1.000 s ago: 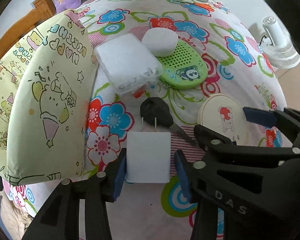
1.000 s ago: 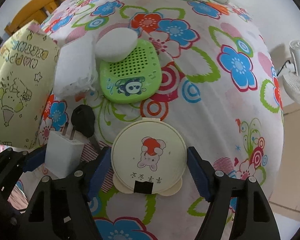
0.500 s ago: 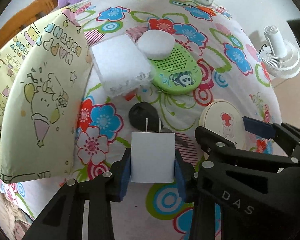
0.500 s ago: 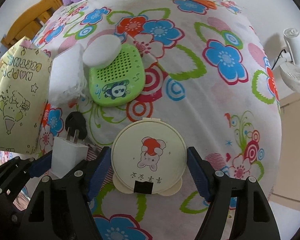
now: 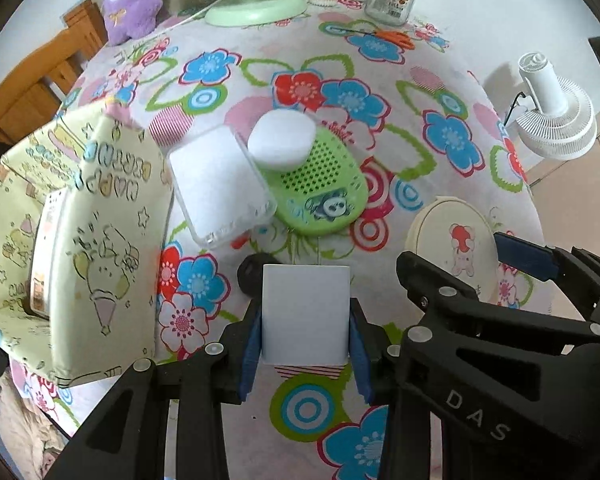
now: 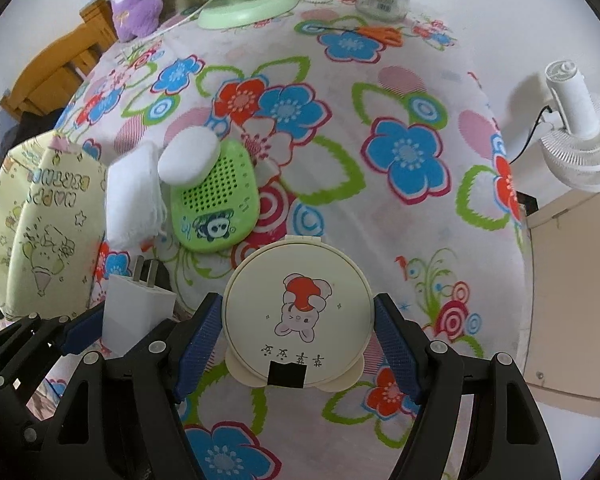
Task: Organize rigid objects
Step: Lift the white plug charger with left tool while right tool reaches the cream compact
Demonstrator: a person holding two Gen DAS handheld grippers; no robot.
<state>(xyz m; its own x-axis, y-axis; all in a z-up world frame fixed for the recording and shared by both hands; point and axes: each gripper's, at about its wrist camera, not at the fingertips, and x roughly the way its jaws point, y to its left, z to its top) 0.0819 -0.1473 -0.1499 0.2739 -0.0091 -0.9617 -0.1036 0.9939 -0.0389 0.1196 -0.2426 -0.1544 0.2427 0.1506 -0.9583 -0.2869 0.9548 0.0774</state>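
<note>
Charger: white charger block [image 5: 305, 312] is sitting pinched between the left gripper [image 5: 305, 344] pads.
Compact: round cream compact [image 6: 298, 318] is lying between the right gripper [image 6: 298, 354] pads; contact unclear.
Around charger: black key fob [image 5: 250, 274] behind; clear box [image 5: 218, 190], green panda case [image 5: 324, 192] beyond; yellow bag [image 5: 80, 240] left.

We see a matt white plastic charger [image 5: 305, 312] with metal prongs. Perforated green plastic case [image 6: 214, 204] lower left; printed cloth tablecloth [image 6: 400, 208].
</note>
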